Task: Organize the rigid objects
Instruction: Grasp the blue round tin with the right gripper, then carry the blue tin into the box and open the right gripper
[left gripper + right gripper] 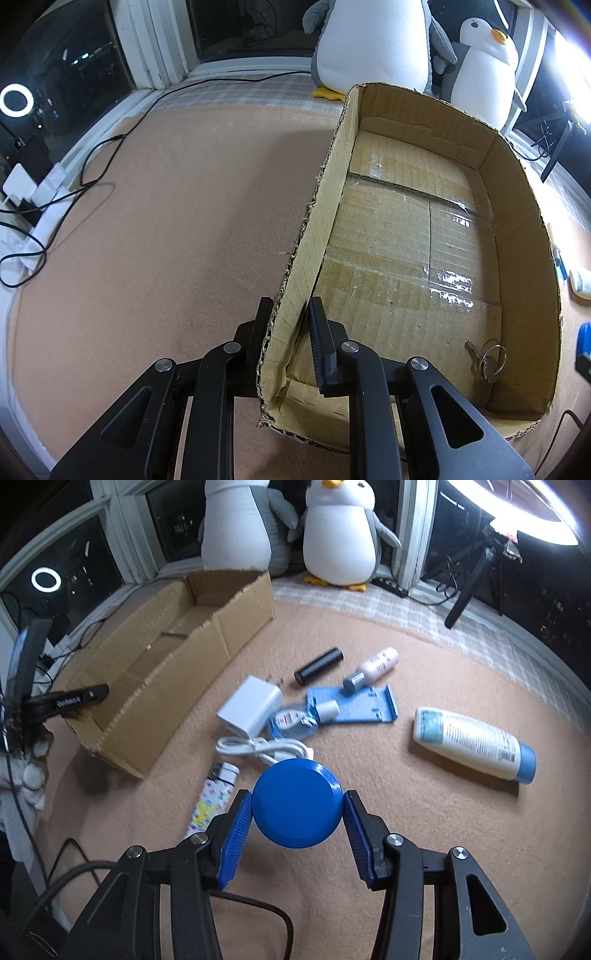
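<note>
Box [424,229] at frame right holds only keys [487,360], its wall pinched by the left claw [286,325]; right claw [297,818] grips a blue disc [297,803], while bottles, charger and lighter wait outside.

A tan carpeted floor [369,834] carries everything. The open cardboard box [192,653] sits on it at the left. Just right of the box lie a white charger block [249,707], a coiled white cable [264,749] and a patterned lighter [212,797]. Farther right are a black cylinder [319,665], a blue plastic stand [354,707], and, farthest away, a white lotion bottle [474,744].
</note>
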Tool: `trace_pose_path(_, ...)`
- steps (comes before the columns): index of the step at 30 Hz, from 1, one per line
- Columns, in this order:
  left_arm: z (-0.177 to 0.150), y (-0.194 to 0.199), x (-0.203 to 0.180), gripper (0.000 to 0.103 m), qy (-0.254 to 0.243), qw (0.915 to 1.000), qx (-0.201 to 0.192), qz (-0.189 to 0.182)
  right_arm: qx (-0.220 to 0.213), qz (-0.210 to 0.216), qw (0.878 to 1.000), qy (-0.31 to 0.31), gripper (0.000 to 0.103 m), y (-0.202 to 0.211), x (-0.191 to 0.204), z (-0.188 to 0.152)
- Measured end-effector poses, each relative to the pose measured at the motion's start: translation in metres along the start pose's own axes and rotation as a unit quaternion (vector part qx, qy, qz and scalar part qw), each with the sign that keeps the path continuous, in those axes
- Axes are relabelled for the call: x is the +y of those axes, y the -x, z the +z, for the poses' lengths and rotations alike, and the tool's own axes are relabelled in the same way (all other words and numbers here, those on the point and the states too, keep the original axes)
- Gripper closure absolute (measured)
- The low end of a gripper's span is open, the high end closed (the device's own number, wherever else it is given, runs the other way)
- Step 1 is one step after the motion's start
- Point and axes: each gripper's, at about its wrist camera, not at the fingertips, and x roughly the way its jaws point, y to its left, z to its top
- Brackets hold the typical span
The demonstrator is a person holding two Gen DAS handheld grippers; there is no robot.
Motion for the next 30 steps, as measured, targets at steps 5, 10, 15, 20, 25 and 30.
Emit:
trace_pose_path(5,0.0,0.0,0.0,0.086,0.0,1.0,0.0,0.0,-0.03,0.02,0.999,0.004,0.057,0.016,0.015,0.023)
trace_pose_path(10,0.0,0.0,0.0,0.086,0.001,1.0,0.0,-0.001,-0.058,0.047,0.997,0.01,0.057,0.022,0.038,0.051)
trace_pose_path(15,0.0,-0.001,-0.002,0.086,0.002,1.0,-0.001,-0.003,-0.076,0.072,0.994,0.026,0.057,0.022,0.066,0.069)
trace_pose_path(20,0.0,-0.001,-0.001,0.086,0.003,1.0,-0.002,-0.005,-0.078,0.086,0.992,0.038,0.057,0.011,0.092,0.084)
trace_pose_path(25,0.0,-0.001,0.0,0.086,0.003,1.0,-0.002,-0.007,-0.072,0.09,0.992,0.051,0.057,-0.003,0.109,0.095)
trace_pose_path(30,0.0,-0.001,-0.001,0.086,0.003,1.0,-0.002,-0.007,-0.066,0.094,0.992,0.06,0.057,-0.011,0.122,0.1)
